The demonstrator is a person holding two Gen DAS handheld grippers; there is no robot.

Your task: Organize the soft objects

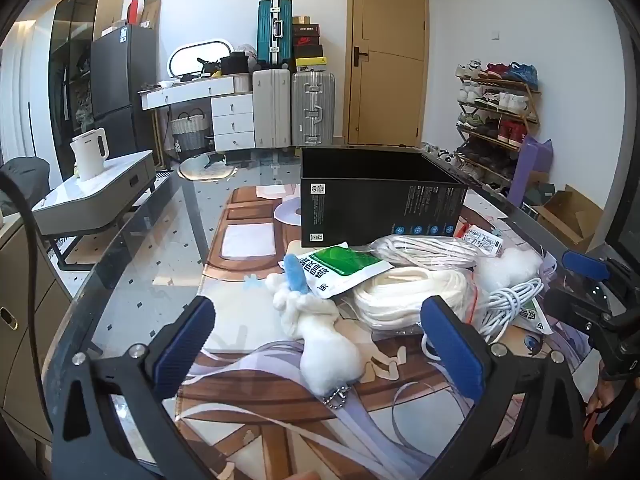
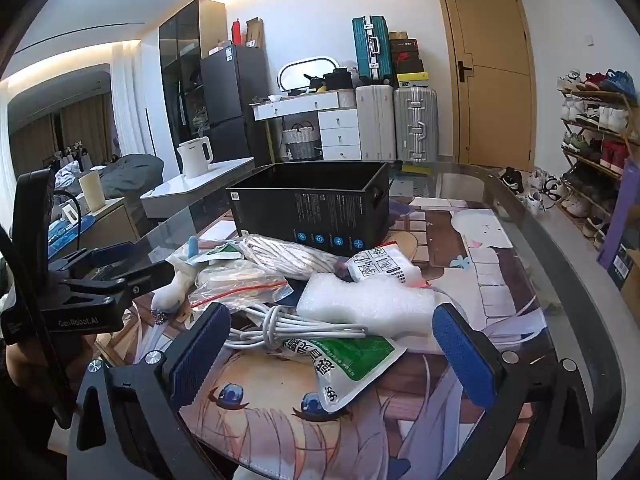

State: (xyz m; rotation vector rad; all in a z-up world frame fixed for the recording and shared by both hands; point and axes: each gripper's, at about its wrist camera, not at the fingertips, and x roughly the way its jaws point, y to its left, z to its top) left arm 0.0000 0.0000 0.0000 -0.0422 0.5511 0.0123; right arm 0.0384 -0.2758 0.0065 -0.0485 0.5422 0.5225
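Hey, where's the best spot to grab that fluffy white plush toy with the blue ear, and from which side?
Grip the white plush toy across its plump body, coming from the near side with the left gripper. The body lies lengthwise between the open jaws, clear of the green-and-white pouch covering its head end.

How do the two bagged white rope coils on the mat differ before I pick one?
The rope coil near the box is a slim, elongated bundle in a clear wrap lying against the black box. The rope coil in the zip bag is a thicker, rounder loop in a red-sealed bag, nearer the left gripper and partly under the green pouch. Both are white, bagged and lying flat.
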